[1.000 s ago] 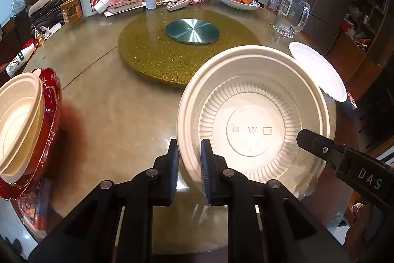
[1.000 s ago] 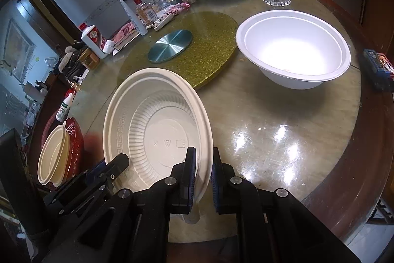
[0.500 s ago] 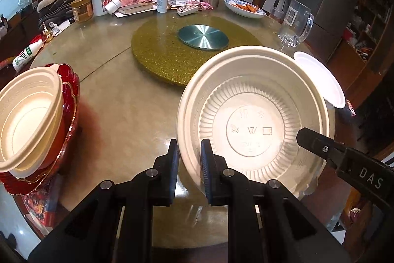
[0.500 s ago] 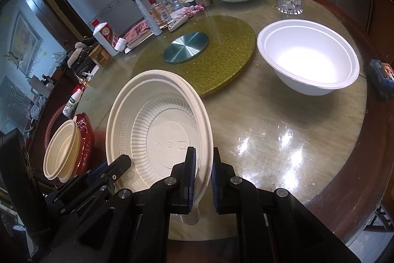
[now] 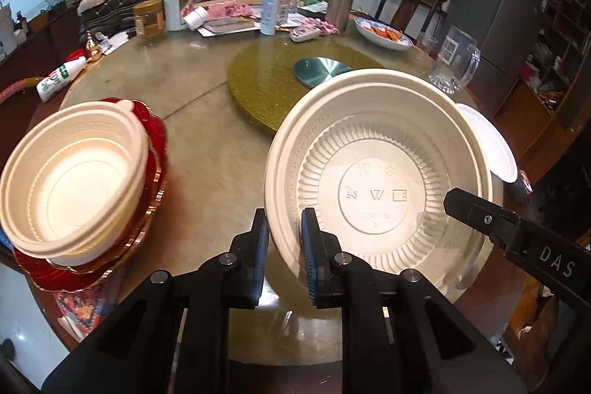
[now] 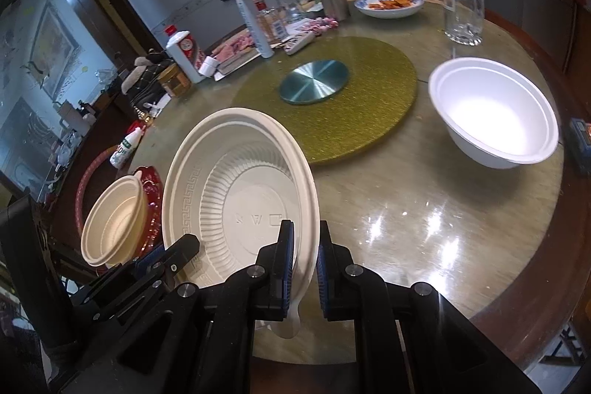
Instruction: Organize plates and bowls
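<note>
Two grippers are clamping one cream bowl (image 5: 376,180) by opposite sides of its rim, holding it tilted on edge above the round table (image 5: 214,157), its ribbed hollow facing the left wrist camera. The left gripper (image 5: 284,235) is pinching the rim at the near left edge, while the right gripper (image 6: 306,246) is pinching the far side beside a small tab. To the left, near the table's edge, two nested cream bowls (image 5: 70,180) are sitting tilted on a red plate (image 5: 155,150). A white bowl (image 6: 495,113) is standing upright to the right, just beside the gold turntable (image 6: 351,106). Beyond it, a glass mug (image 6: 461,10) and a dish of food (image 6: 388,4) are sitting among bottles at the far side.
</note>
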The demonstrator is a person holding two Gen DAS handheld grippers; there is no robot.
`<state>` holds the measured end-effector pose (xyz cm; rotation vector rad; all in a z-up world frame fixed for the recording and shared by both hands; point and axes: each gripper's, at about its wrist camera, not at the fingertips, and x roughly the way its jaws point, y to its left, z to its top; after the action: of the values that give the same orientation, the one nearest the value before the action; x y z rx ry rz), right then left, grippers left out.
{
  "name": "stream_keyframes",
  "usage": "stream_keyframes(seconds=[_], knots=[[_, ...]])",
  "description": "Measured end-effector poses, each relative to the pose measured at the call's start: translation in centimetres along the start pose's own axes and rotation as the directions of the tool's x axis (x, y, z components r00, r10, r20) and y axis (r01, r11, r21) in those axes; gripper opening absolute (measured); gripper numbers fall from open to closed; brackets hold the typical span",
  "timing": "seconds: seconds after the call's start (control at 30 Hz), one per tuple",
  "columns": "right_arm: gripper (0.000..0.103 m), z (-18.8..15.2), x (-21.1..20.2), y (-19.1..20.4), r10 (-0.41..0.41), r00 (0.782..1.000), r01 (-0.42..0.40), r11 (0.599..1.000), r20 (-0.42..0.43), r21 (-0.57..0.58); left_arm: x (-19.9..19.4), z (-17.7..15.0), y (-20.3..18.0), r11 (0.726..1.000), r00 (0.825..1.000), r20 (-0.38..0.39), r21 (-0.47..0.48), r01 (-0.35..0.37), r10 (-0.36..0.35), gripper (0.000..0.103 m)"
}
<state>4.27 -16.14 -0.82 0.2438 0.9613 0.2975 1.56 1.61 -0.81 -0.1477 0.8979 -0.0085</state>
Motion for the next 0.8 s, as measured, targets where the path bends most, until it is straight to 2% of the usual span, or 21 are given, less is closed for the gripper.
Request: stream_keyframes(seconds=[0.5, 0.8], knots=[[0.011, 1.1, -1.3, 4.0, 0.019, 0.999, -0.015, 0.997, 0.048, -0.074, -2.0, 0.7, 2.5, 0.998, 0.999, 0.048, -0.058, -0.004, 0.006, 0.016], [0.011, 2.2, -1.3, 7.2, 0.059, 0.996, -0.05, 0.99, 0.07, -0.134, -3.7, 1.5, 5.0, 0.993, 0.995, 0.094, -0.116, -0.024, 0.035, 0.016]])
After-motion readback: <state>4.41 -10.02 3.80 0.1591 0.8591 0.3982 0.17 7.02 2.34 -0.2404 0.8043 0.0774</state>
